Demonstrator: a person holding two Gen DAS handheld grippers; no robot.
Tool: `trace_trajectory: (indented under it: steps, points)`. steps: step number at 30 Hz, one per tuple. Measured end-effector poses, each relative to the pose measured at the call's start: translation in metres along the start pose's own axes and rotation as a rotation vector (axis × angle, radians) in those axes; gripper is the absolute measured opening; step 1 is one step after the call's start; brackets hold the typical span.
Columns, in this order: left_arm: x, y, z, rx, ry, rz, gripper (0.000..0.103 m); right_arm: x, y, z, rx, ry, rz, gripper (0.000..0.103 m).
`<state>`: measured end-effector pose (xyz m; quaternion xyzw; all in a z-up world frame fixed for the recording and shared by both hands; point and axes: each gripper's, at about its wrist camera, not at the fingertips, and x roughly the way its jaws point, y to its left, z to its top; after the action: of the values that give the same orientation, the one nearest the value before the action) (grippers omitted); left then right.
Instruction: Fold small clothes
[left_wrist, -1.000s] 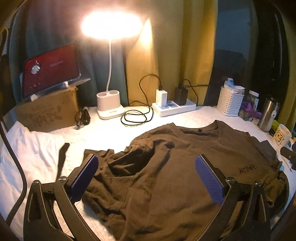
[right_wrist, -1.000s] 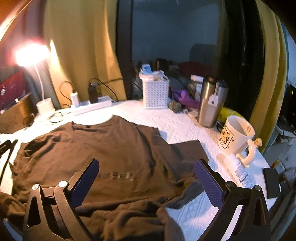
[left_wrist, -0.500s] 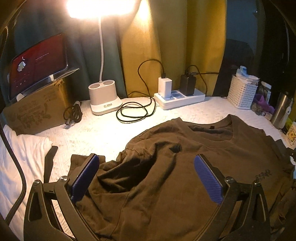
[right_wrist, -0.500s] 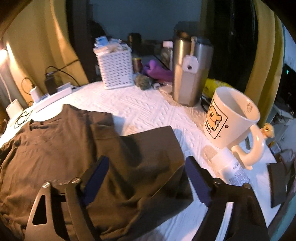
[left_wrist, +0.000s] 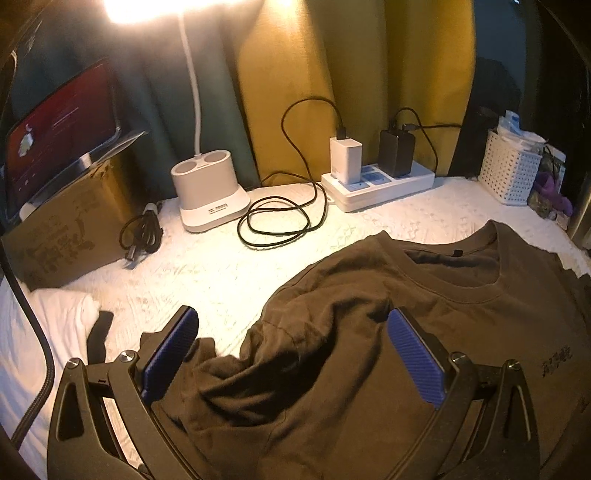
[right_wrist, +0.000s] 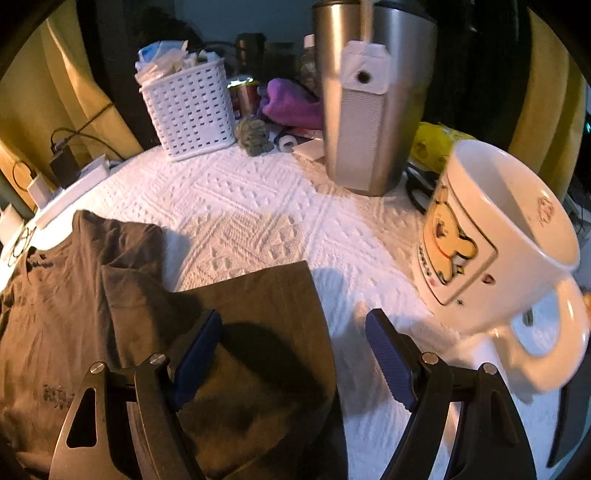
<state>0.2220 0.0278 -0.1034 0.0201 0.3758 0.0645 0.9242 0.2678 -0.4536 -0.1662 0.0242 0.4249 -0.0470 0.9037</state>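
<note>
A brown T-shirt (left_wrist: 424, 306) lies front-up and rumpled on the white textured table cover, collar toward the far side. My left gripper (left_wrist: 291, 354) is open, low over the bunched left sleeve and shoulder, its blue pads on either side of the folds. In the right wrist view the shirt's right sleeve (right_wrist: 266, 306) lies flat, pointing to the far right. My right gripper (right_wrist: 295, 354) is open, low over that sleeve's outer edge, its left pad over the cloth and its right pad over the bare cover.
A white bear mug (right_wrist: 495, 243) stands close to my right gripper's right finger, a steel tumbler (right_wrist: 369, 99) and a white basket (right_wrist: 188, 110) behind. A lamp base (left_wrist: 210, 195), a coiled cable (left_wrist: 280, 221), a power strip (left_wrist: 376, 181), a cardboard box (left_wrist: 62, 229) and a white cloth (left_wrist: 48, 325) lie at the left.
Both grippers have moved forward and lower toward the shirt. The left one now sits over the left sleeve, the right one has swung right onto the right sleeve's edge near the mug.
</note>
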Motion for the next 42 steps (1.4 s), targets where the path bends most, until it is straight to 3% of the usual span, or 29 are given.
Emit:
trace_trajectory:
  steps: [2,5,6,8,9,12,26,34,42]
  points:
    - [0.003,-0.002,-0.001,0.009,0.007,0.006,0.101,0.002,0.005,0.0,-0.029,0.001,-0.003,0.078]
    - [0.004,-0.002,-0.002,0.009,0.017,0.002,0.101,0.0,0.011,-0.001,-0.069,-0.009,0.008,0.061]
    - [0.004,-0.002,-0.003,0.011,0.016,0.002,0.101,-0.001,0.012,-0.002,-0.082,-0.01,0.014,0.049]
    - [0.001,-0.002,-0.003,0.015,0.007,-0.001,0.101,-0.001,0.017,-0.002,-0.113,-0.01,0.032,0.037]
    - [-0.001,-0.002,-0.003,0.016,0.003,-0.002,0.101,-0.002,0.02,-0.002,-0.128,-0.011,0.036,0.025]
    - [-0.007,0.0,-0.003,0.015,-0.012,-0.002,0.101,-0.005,0.028,-0.003,-0.17,-0.007,0.055,0.008]
    - [-0.04,0.019,-0.015,-0.011,-0.08,-0.031,0.101,-0.072,0.003,-0.005,-0.052,-0.124,0.012,0.007]
    - [-0.05,0.042,-0.025,-0.041,-0.105,-0.059,0.101,-0.111,0.046,-0.005,-0.084,-0.181,0.058,0.007]
    - [-0.053,0.064,-0.034,-0.046,-0.125,-0.08,0.101,-0.108,0.106,-0.004,-0.133,-0.157,0.104,0.007]
